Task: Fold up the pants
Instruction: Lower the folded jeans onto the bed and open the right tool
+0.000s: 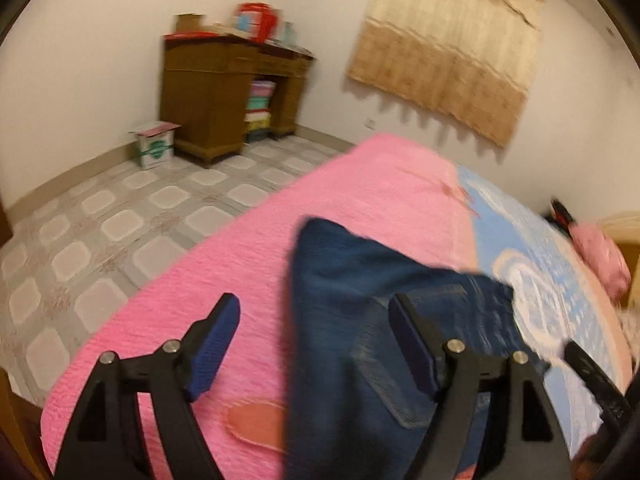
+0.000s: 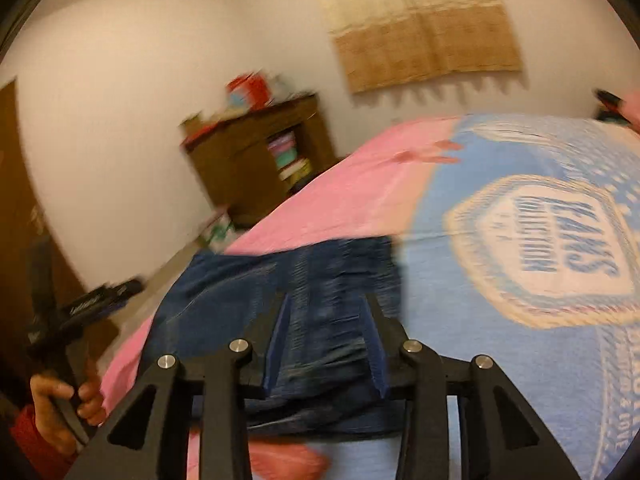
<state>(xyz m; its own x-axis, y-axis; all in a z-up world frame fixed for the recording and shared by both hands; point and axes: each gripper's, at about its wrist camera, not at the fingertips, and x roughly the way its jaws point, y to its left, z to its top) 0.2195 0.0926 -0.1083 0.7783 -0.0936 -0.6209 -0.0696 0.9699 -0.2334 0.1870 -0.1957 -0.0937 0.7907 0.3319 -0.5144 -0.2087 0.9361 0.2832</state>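
Left hand-held gripper (image 1: 314,320) hangs spread wide over folded jeans (image 1: 360,300) on the bed (image 1: 240,248). Only the right view shows the right hand-held gripper (image 2: 326,312), fingers parted astride denim.

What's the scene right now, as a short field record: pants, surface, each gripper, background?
pants: dark blue jeans, lying in a folded bundle on the bed
surface: bedspread, pink on one side, light blue with a printed emblem on the other
left gripper: open, above the jeans' edge, holding nothing
right gripper: open, fingers either side of the denim, no grip visible
background: wooden desk, cardboard box on tiled floor, beige curtain
image quality: motion blur
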